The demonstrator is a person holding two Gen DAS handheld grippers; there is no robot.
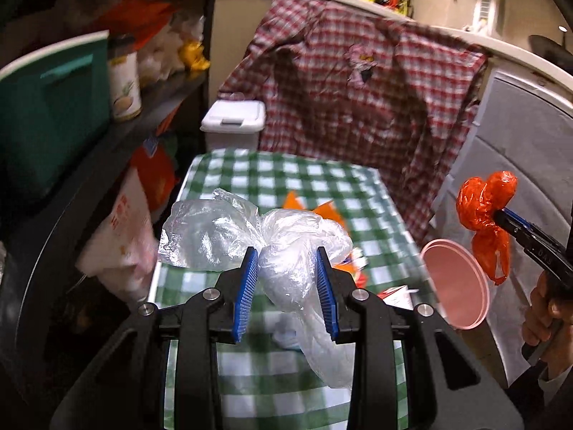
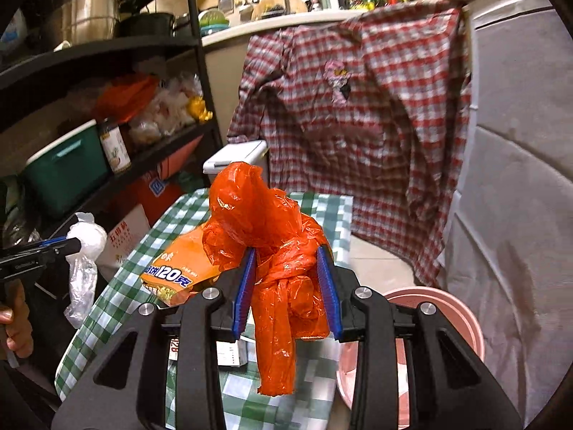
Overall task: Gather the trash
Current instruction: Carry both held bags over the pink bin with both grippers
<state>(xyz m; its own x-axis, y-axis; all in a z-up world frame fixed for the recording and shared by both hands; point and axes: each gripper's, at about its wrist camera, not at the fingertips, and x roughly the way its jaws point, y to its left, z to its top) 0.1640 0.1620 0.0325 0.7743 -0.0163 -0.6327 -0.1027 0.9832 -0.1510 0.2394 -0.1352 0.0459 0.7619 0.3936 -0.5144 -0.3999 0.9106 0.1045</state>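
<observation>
While the left gripper (image 1: pixel 287 272) clamps a clear plastic bag (image 1: pixel 286 247) and the right gripper (image 2: pixel 286 276) an orange bag (image 2: pixel 272 251) above the checked table (image 1: pixel 272 179), both probably go next into the pink bin (image 2: pixel 462 319) alongside.

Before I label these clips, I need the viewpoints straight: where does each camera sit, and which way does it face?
Left wrist: on the left tool, looking along its fingers over the checked table; the tool pinches a clear plastic bag; the other hand shows at right.
Right wrist: on the right tool, facing the same way; it pinches an orange plastic bag; the left tool shows at left.
Shared: table, plaid shirt, pink bin, both bags.
</observation>
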